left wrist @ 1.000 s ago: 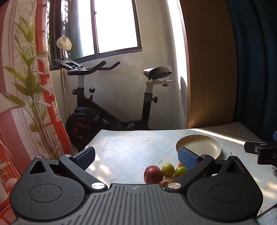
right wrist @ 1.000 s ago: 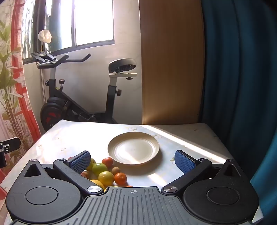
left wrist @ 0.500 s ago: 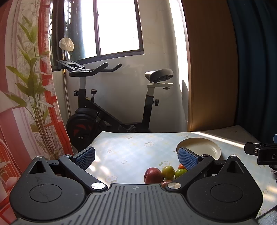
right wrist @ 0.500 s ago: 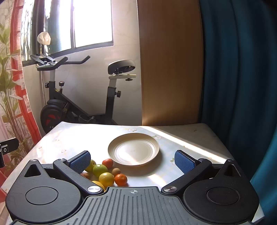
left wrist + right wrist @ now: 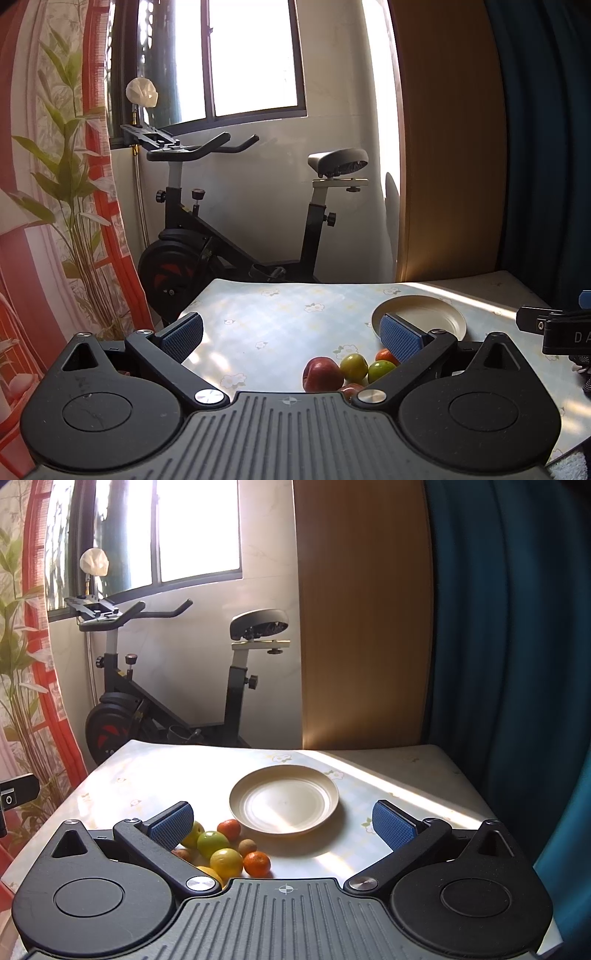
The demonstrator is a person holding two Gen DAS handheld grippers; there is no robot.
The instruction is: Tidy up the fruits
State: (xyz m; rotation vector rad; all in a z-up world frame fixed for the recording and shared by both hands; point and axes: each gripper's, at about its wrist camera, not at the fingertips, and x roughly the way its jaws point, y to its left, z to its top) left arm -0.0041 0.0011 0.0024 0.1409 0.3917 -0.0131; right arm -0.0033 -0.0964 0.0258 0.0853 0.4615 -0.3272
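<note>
Right wrist view: both tools (image 5: 282, 821) (image 5: 291, 336) spread apart, fruits (image 5: 225, 849) beside empty plate (image 5: 283, 799).

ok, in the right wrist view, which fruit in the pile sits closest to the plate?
The small orange tangerine at the pile's far edge, just off the plate rim. The brown kiwi-like fruit and the other tangerine lie farther back.

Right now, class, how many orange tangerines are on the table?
2. The far tangerine lies beside the plate; the near tangerine sits by the yellow fruit. The right claw may hide more.
</note>
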